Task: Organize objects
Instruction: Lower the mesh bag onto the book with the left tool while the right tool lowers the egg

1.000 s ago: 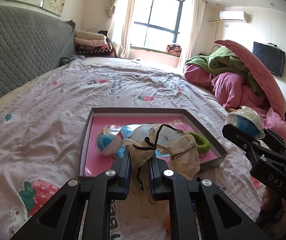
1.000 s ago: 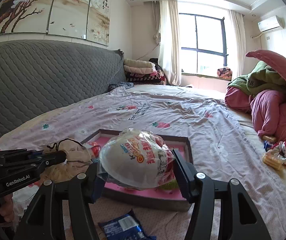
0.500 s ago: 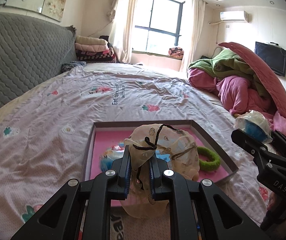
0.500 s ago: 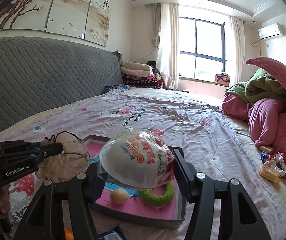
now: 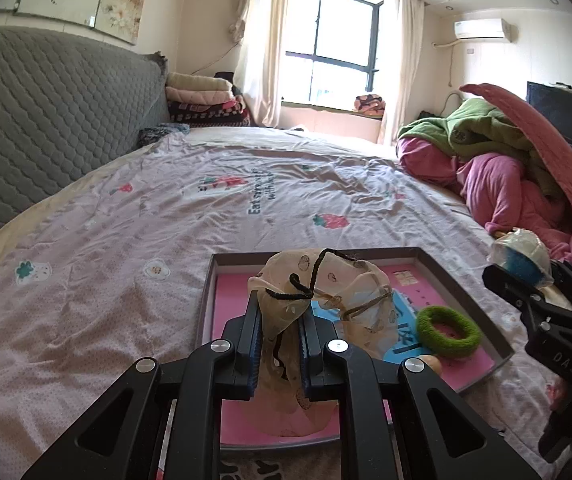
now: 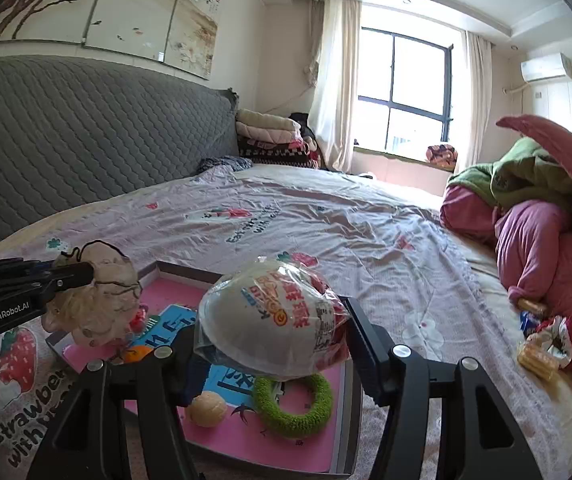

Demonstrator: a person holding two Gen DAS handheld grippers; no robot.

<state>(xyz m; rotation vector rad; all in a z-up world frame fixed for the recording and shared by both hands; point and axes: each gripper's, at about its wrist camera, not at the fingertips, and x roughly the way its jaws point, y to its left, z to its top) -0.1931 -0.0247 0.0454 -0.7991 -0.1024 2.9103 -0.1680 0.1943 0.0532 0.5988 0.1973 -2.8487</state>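
Left hand-held gripper is clamped on a sheer drawstring pouch, right hand-held gripper squeezes a wrapped noodle bowl, both held over the pink tray on the bed.

"GenRobot.AI" on left tool, "DAS" on right tool, "strawberry with…" on bedsheet.

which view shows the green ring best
The right wrist view: the green ring lies whole in the pink tray, just below the held bowl. The left wrist view shows it smaller, near the tray's right edge.
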